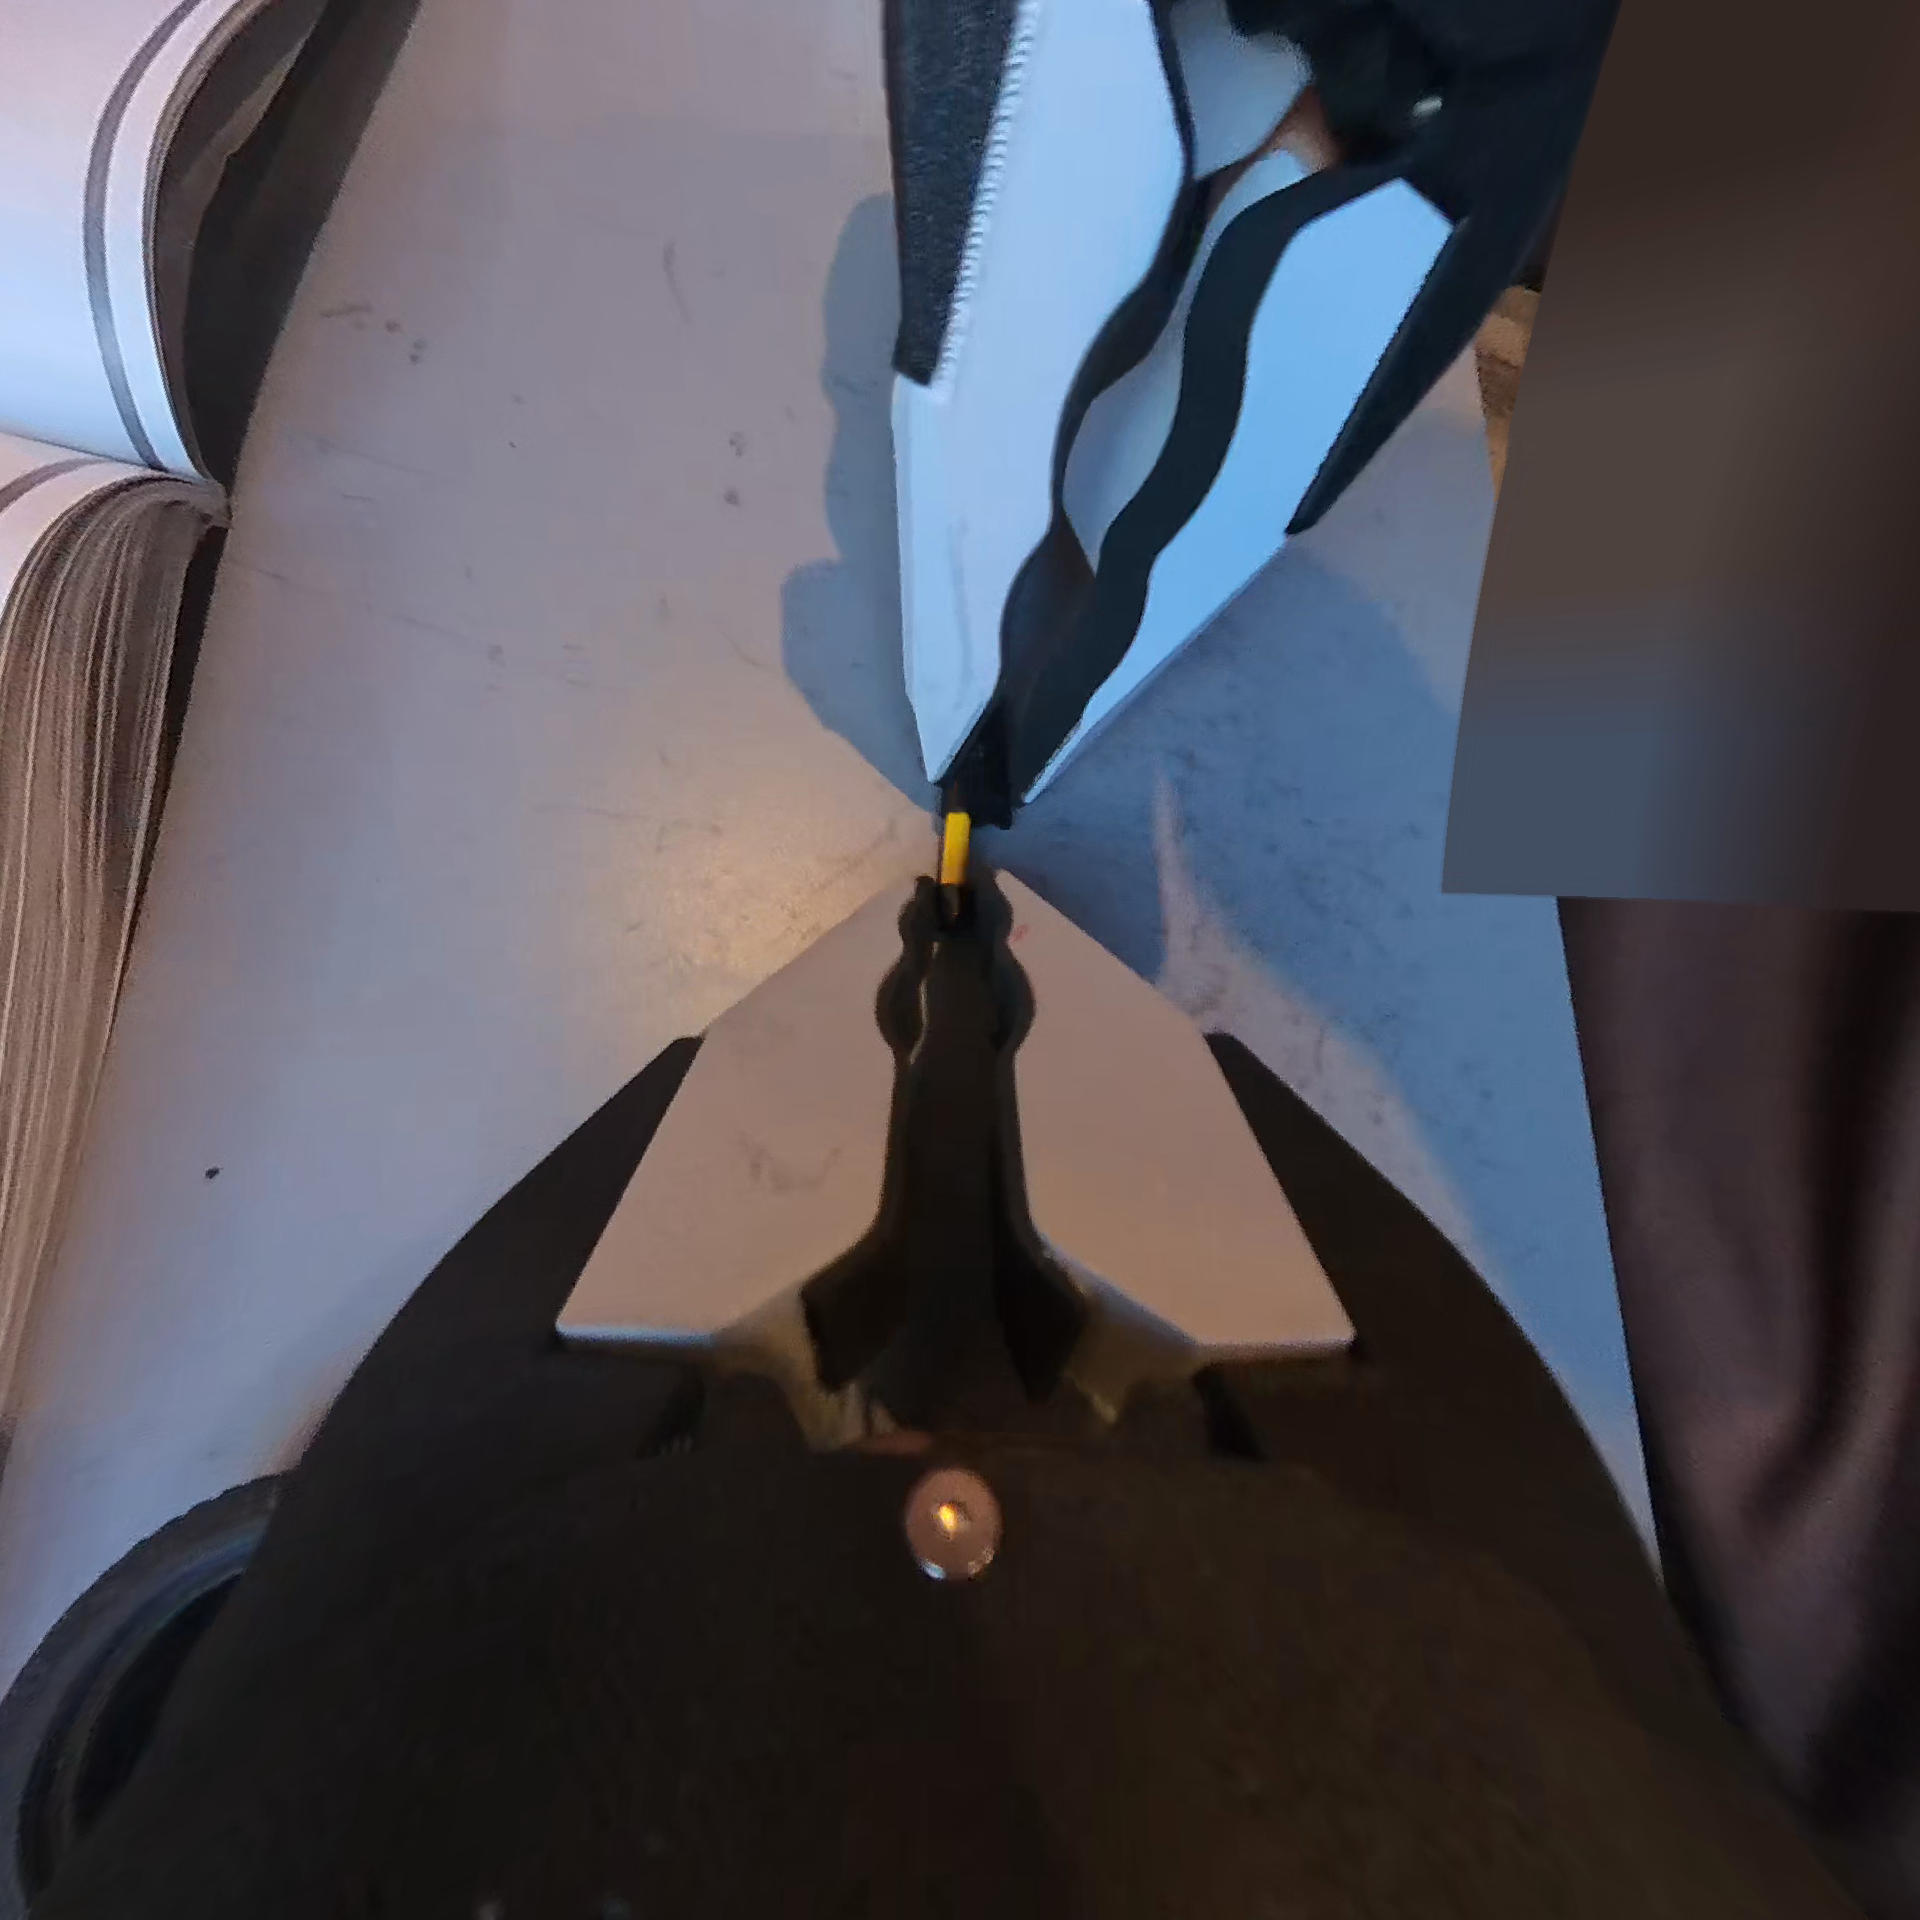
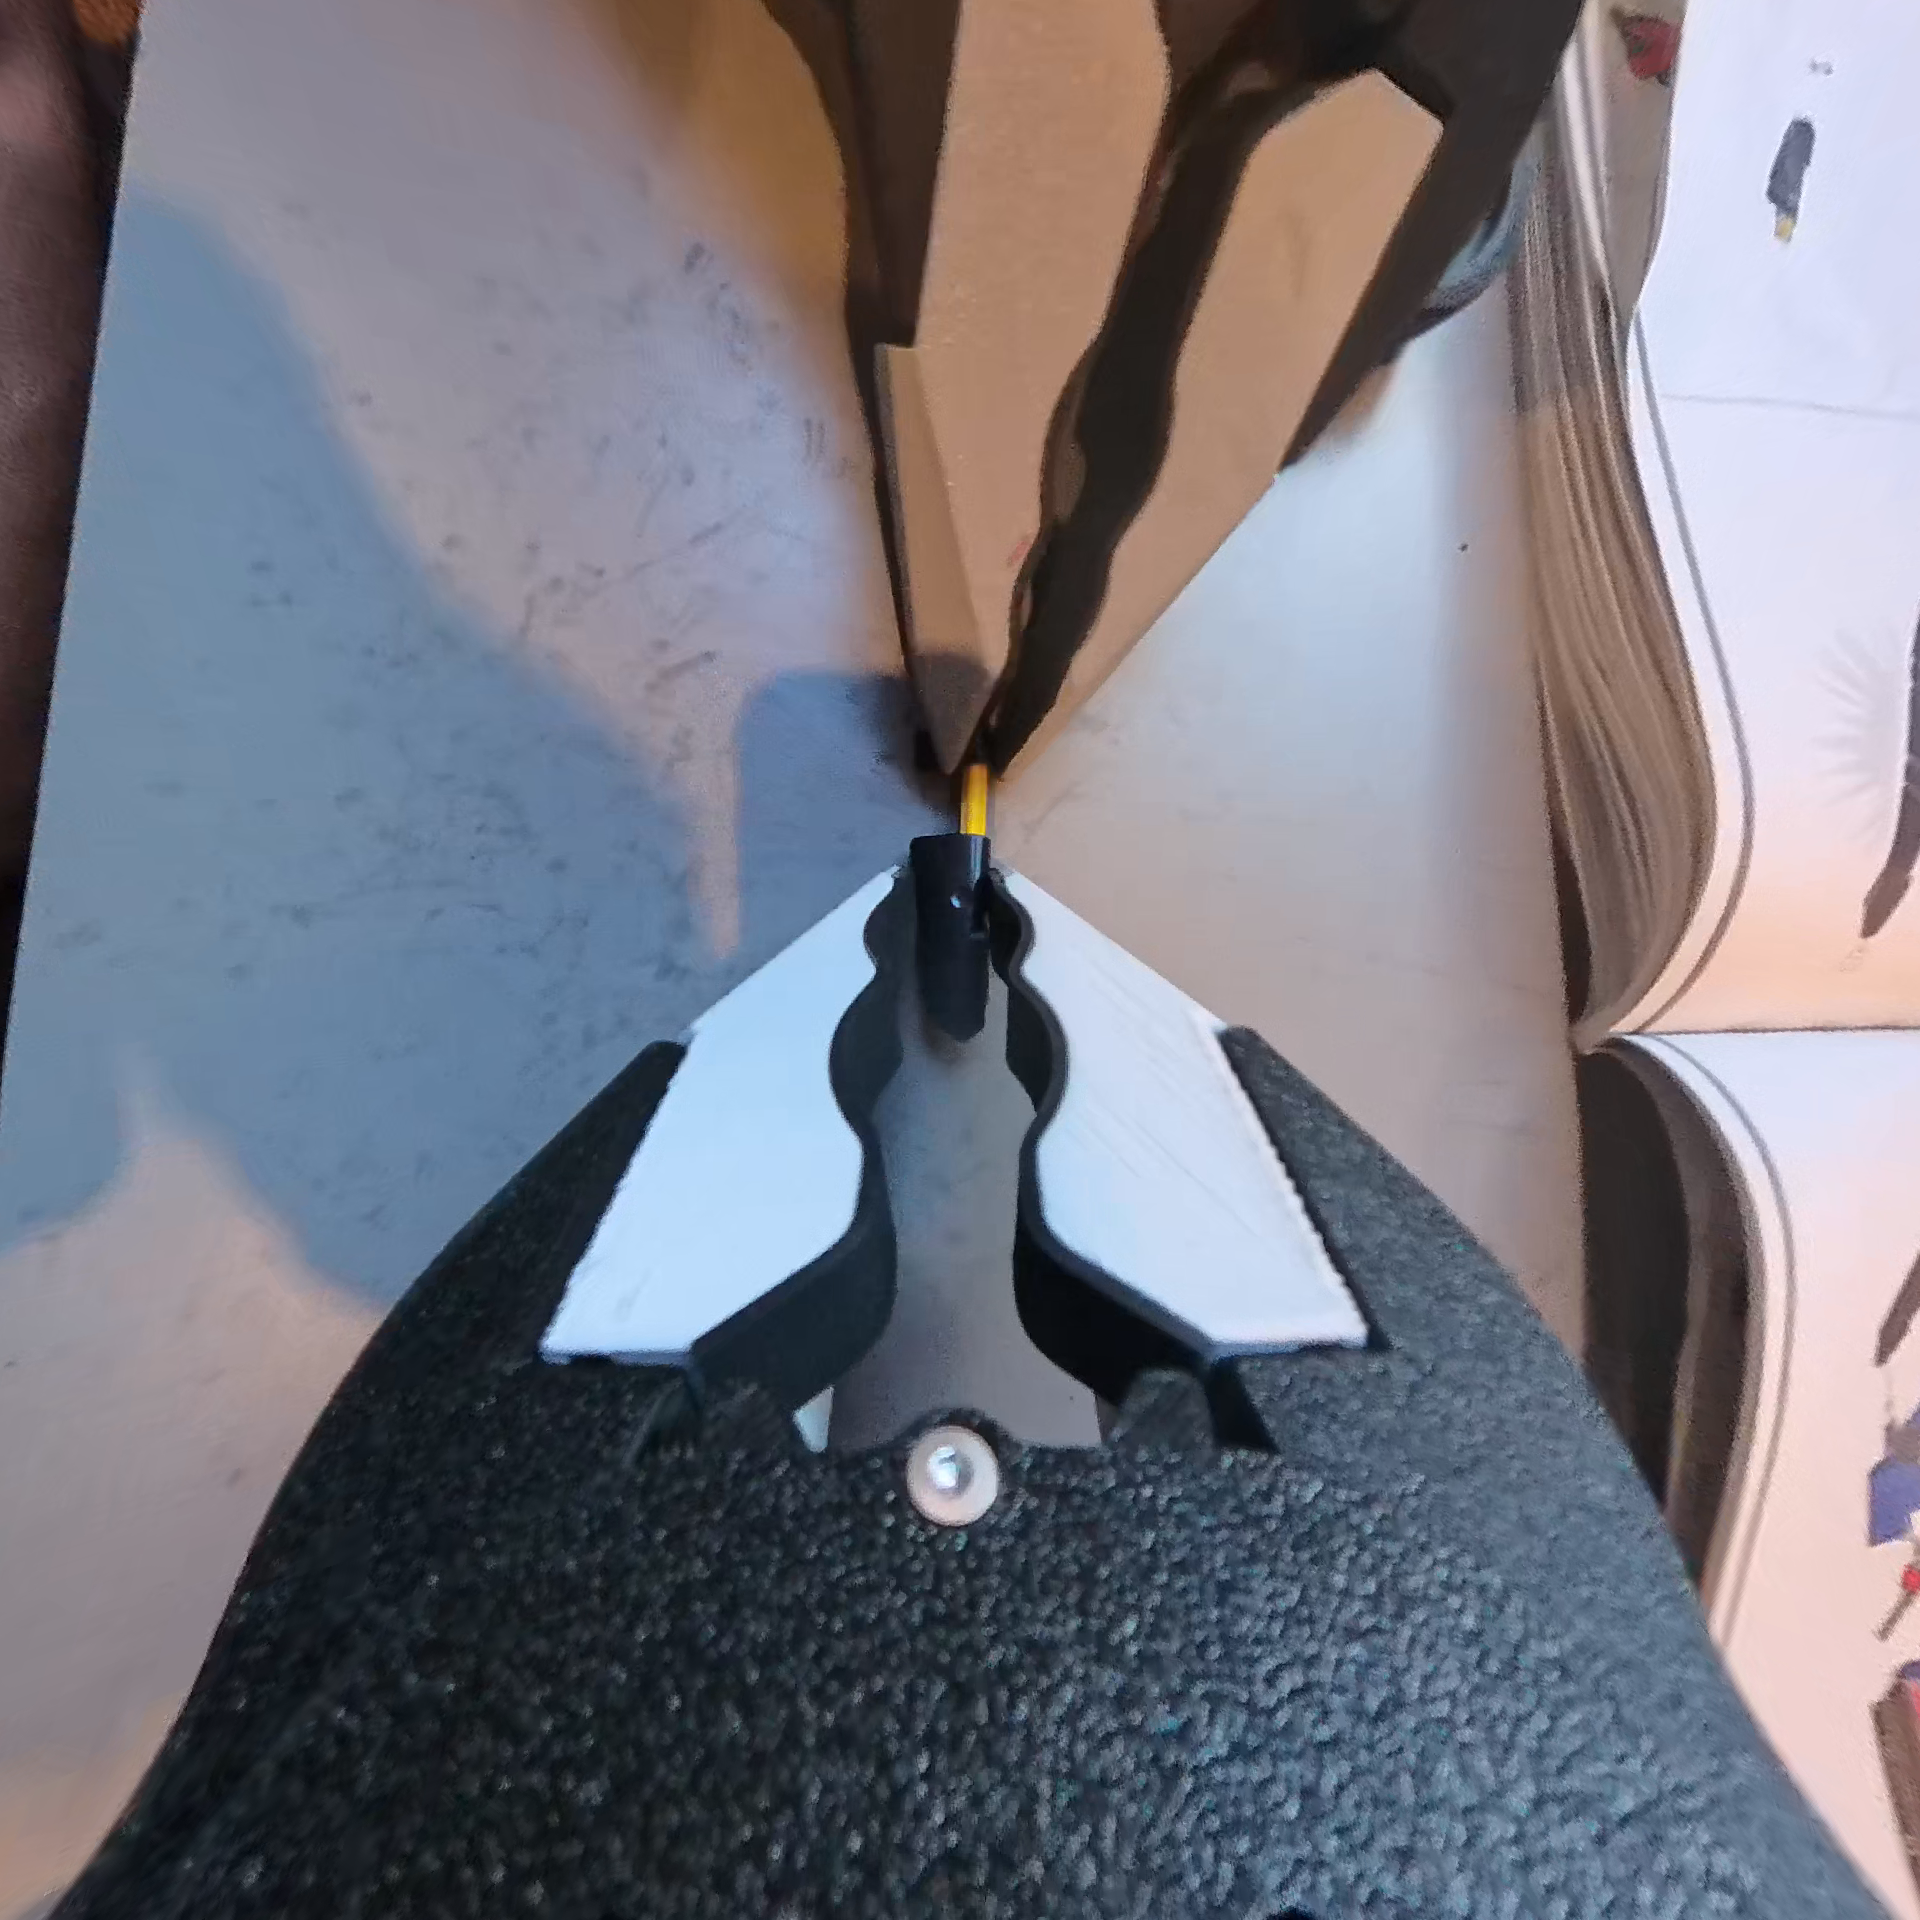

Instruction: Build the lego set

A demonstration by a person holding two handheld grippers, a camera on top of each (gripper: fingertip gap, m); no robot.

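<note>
Black textured gripper (image 2: pixel 977 883), white fingers (image 2: pixel 727 1174)

My two grippers meet tip to tip, blocking each other; bare table (image 1: pixel 499 727) lies open alongside, the open booklet (image 2: pixel 1766 623) bounding one side.

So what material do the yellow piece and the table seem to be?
Yellow piece: probably glossy hard plastic, as it shows a bright highlight. Table: a smooth white coated surface, perhaps laminate, with a soft sheen and grey scuff marks.
</note>
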